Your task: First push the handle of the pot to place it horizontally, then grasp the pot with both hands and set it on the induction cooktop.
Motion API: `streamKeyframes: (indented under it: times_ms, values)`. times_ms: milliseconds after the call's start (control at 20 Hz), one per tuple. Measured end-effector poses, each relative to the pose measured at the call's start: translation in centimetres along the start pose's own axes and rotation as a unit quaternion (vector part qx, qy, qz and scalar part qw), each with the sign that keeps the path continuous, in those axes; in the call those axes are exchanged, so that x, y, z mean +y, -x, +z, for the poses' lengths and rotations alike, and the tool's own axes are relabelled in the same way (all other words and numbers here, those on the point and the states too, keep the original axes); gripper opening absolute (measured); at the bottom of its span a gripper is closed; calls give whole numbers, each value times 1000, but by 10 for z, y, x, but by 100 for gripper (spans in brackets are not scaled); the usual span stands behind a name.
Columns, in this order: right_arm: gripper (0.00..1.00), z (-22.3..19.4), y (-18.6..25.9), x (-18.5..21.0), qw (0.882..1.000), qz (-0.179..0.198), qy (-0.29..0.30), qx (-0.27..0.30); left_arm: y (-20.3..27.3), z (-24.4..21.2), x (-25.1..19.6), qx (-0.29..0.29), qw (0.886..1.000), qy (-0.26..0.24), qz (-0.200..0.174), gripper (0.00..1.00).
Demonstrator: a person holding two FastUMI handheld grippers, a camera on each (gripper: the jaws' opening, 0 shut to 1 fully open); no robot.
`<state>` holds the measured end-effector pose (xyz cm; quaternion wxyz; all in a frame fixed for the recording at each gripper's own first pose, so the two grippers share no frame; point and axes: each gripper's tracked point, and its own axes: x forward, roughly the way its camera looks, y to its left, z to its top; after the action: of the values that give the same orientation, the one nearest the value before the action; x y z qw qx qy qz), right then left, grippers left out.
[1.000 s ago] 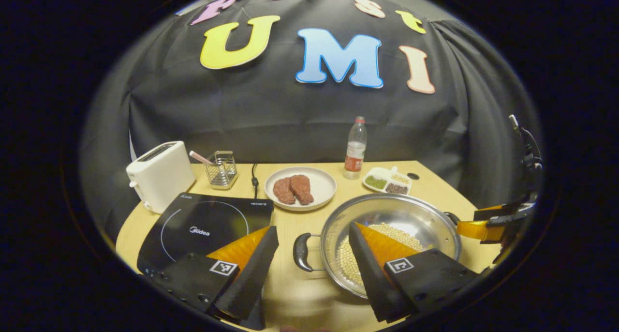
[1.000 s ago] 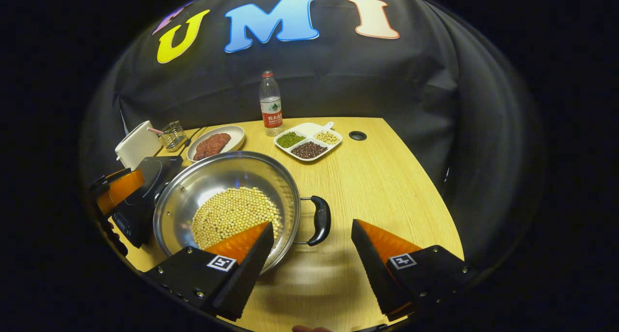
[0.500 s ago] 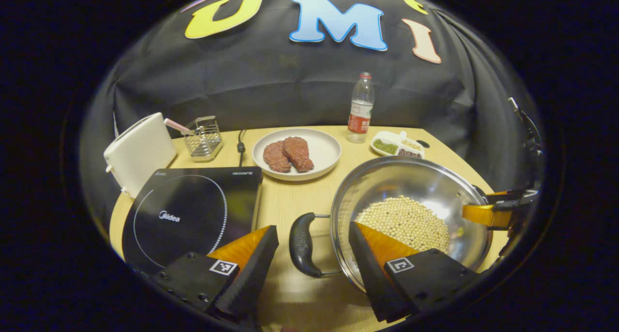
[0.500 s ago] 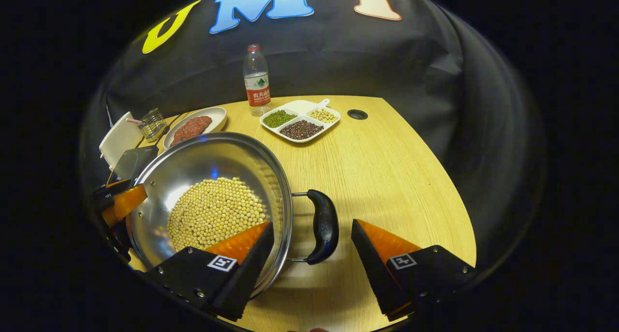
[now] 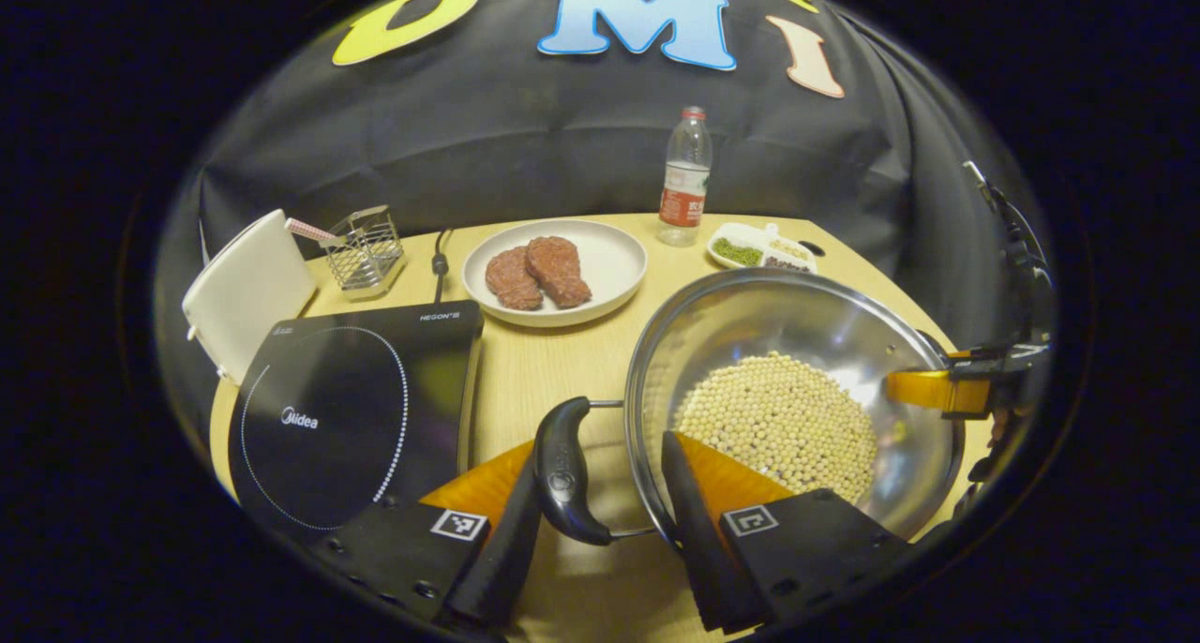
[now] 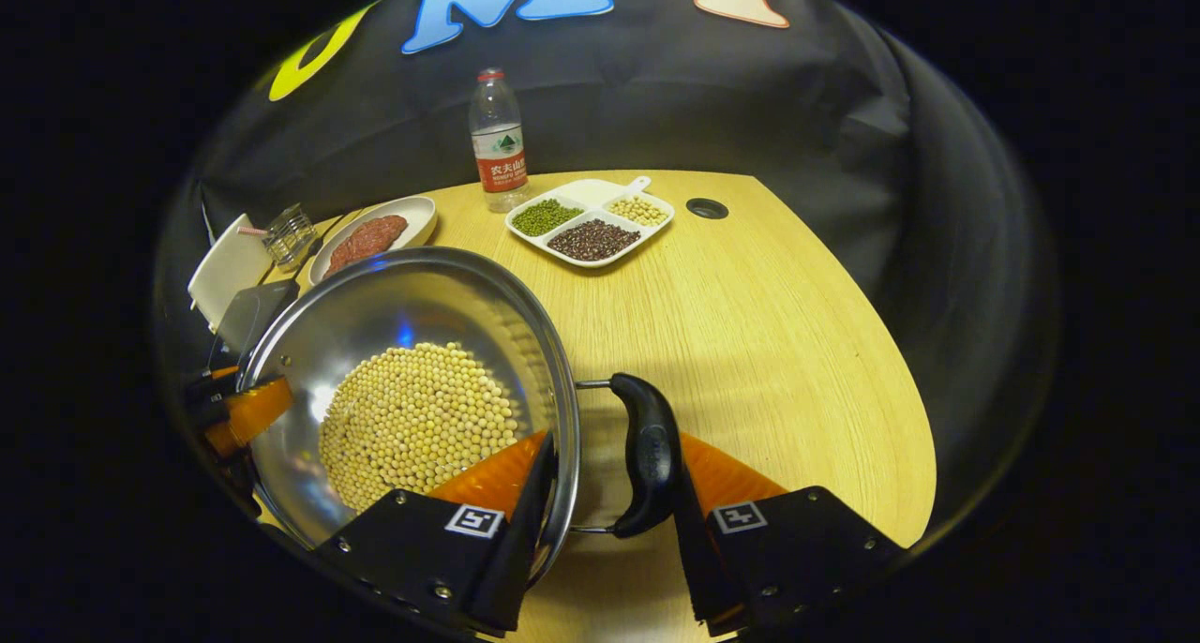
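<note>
The steel pot point(image 5: 797, 371), holding a heap of pale beans point(image 5: 778, 427), sits on the desk point(image 6: 778, 324) just right of the black cooktop point(image 5: 347, 409). The left gripper point(image 5: 600, 493) is half-closed around the pot's left handle point(image 5: 562, 470), one finger touching it, the other inside the rim. The right gripper point(image 6: 609, 479) likewise straddles the right handle point(image 6: 649, 456); a full clamp cannot be told. Behind stand a plate point(image 5: 614, 259) with two meat patties point(image 5: 536, 273) and a divided dish point(image 6: 591, 226) of green, dark and pale beans.

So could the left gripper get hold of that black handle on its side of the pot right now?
Probably yes. The left gripper already has the black handle between its two fingers, with one finger inside the pot rim and nothing blocking. Whether both fingers press on it yet is unclear.
</note>
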<state>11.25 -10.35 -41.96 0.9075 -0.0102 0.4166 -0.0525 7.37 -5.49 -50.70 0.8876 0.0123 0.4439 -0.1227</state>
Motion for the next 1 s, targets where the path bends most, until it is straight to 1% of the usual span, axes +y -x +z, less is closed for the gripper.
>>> streamKeyframes:
  times_ms: [50, 100, 150, 200, 250, 300, 350, 400, 450, 500, 650, 700, 750, 800, 950, 1000]
  values:
    - [61, -2, 2, 2, 1000, -1, -6, 5, -1, 1, 0, 1, 1000, 2, -3, 76]
    - [55, -1, 3, 1, 1000, -4, 1, 5, -1, 2, 0, 2, 1000, -1, -4, 77]
    - [61, -2, 2, 2, 1000, -6, 5, 7, 0, 1, 1, 5, 1000, -6, -2, 72]
    - [55, -3, 3, 3, 1000, -5, 3, 9, 2, 2, 2, 5, 1000, -8, 0, 67]
    - [55, -4, 2, 3, 1000, -4, -2, 13, 4, 3, 1, 4, 1000, -8, 0, 67]
    - [60, -4, 2, 5, 1000, -2, -8, 15, 6, 6, 1, 2, 1000, -9, 0, 70]
    - [61, -5, 3, 6, 1000, 1, -10, 14, 9, 8, 2, -1, 1000, -10, 0, 70]
    - [60, -4, 7, 7, 1000, 1, -10, 13, 11, 11, 3, -2, 1000, -13, -1, 66]
    - [60, -3, 11, 8, 1000, 0, -9, 11, 14, 12, 4, -4, 1000, -13, -2, 73]
    - [60, -2, 17, 9, 1000, -1, -10, 10, 17, 13, 5, -5, 1000, -11, -3, 70]
    - [60, 3, 34, 15, 1000, -6, -3, 8, 33, 17, 11, -9, 1000, -7, -1, 70]
    - [60, 6, 40, 18, 1000, -7, -2, 7, 39, 20, 13, -10, 1000, -6, 0, 67]
    - [60, 7, 47, 22, 1000, -6, -1, 6, 45, 21, 16, -11, 1000, -4, 1, 67]
    - [60, 9, 53, 26, 1000, -6, 1, 8, 52, 24, 20, -14, 1000, -2, 1, 70]
    - [60, 14, 69, 43, 1000, -3, 5, 10, 69, 29, 37, -14, 1000, 9, 6, 70]
    - [60, 17, 73, 49, 1000, -1, 9, 8, 74, 31, 43, -14, 1000, 12, 8, 73]
